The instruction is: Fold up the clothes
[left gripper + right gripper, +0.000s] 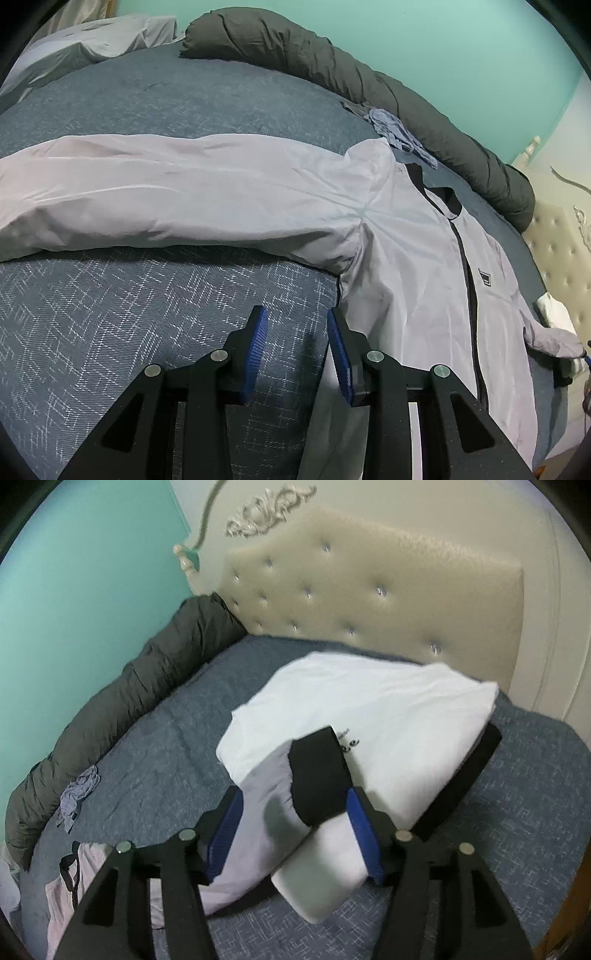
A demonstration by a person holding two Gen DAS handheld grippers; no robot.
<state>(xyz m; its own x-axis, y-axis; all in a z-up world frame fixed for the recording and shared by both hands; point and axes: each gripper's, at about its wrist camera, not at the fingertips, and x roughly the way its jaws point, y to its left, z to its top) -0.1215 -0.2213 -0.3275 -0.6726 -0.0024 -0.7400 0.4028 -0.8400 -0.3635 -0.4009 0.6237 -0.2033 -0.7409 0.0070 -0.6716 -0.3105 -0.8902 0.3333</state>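
Note:
A pale grey jacket [406, 258] with a black zip lies face up on the blue bedspread [147, 314], one sleeve [166, 192] stretched out to the left. My left gripper [297, 325] is open at the jacket's side edge, with only bedspread showing between its blue pads. In the right wrist view the other sleeve [258, 812], ending in a black cuff [317, 782], lies between the spread pads of my right gripper [295, 812]. The pads do not pinch it. This sleeve rests over a folded white garment [369, 709].
A rolled dark grey duvet [369, 85] runs along the teal wall. A small crumpled bluish cloth [391, 125] lies beside it. A cream tufted headboard [369, 590] closes the bed's end. A black item [461, 786] sits under the white garment. Pale bedding [92, 40] lies far left.

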